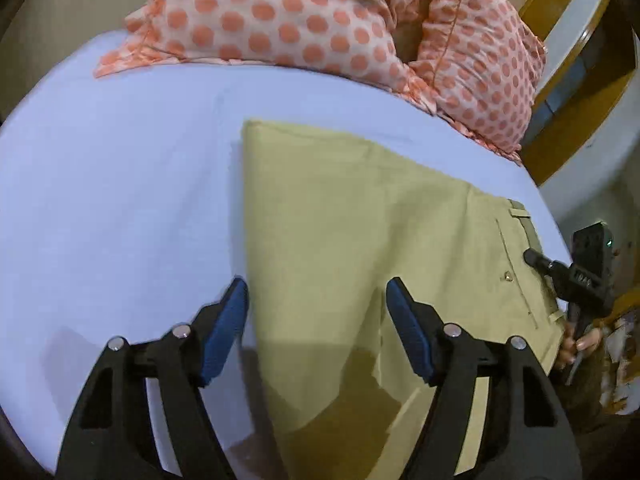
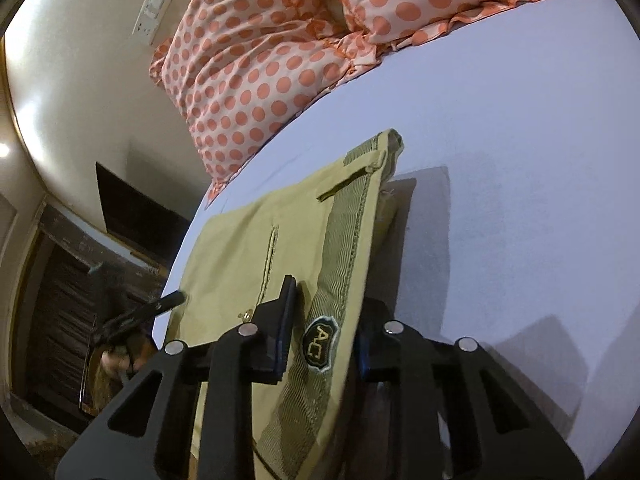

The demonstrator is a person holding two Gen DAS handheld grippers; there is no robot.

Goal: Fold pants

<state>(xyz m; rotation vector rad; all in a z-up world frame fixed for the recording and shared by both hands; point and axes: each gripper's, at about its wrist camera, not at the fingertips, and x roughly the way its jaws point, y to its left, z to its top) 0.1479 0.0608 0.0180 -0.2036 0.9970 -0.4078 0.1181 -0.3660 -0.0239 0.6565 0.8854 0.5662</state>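
Khaki pants lie folded flat on the white bed sheet. My left gripper is open above the near fold edge, its blue pads either side of the cloth's left edge. In the left wrist view my right gripper touches the waistband at the right edge. In the right wrist view the right gripper is shut on the waistband, beside the black label, lifting it a little off the sheet. The left gripper shows at the pants' far left edge.
Two orange-dotted pillows lie at the head of the bed, also in the right wrist view. The bed edge and a wooden frame are to the right. A wall switch plate and dark furniture stand beyond the bed.
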